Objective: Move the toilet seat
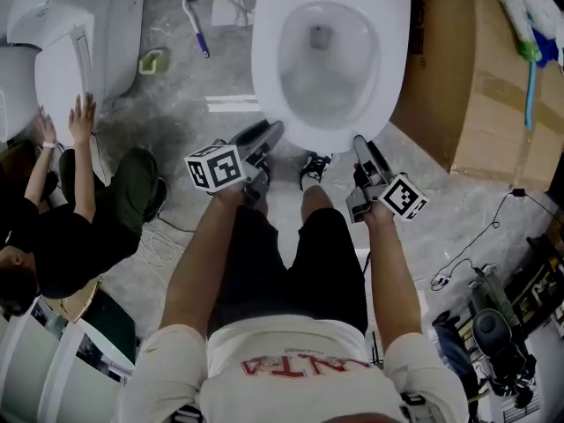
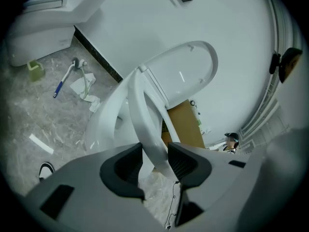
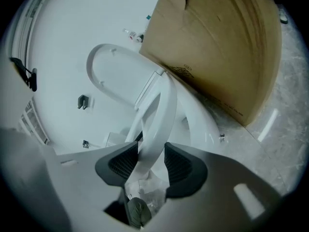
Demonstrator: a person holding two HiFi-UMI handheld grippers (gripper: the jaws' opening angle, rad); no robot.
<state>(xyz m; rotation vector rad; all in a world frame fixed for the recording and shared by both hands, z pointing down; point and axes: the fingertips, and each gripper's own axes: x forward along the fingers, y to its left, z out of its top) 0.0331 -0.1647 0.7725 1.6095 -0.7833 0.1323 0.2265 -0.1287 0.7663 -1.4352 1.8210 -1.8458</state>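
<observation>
Toilet seat (image 2: 145, 110) judged stiff, light, slippery plastic | left gripper (image 2: 154, 161) clamped its near-left rim | right gripper (image 3: 145, 161) clamped its near-right rim: apt holds.

Clamps white plastic oval toilet seat (image 2: 145, 115) between black ribbed pads (image 2: 182, 164) of left gripper (image 2: 154, 161). Shows seat tilted above white ceramic bowl (image 2: 106, 120), raised white lid (image 2: 186, 74) behind seat, brown cardboard box (image 2: 186, 122) right of seat, blue-handled brush (image 2: 63, 81) well left of seat.

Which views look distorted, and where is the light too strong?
Left gripper view: fisheye, black corners, the wall pipes curve. Right gripper view: same bending, the cardboard box bulges. Head view: even light, the white toilet nearly washed out.
</observation>
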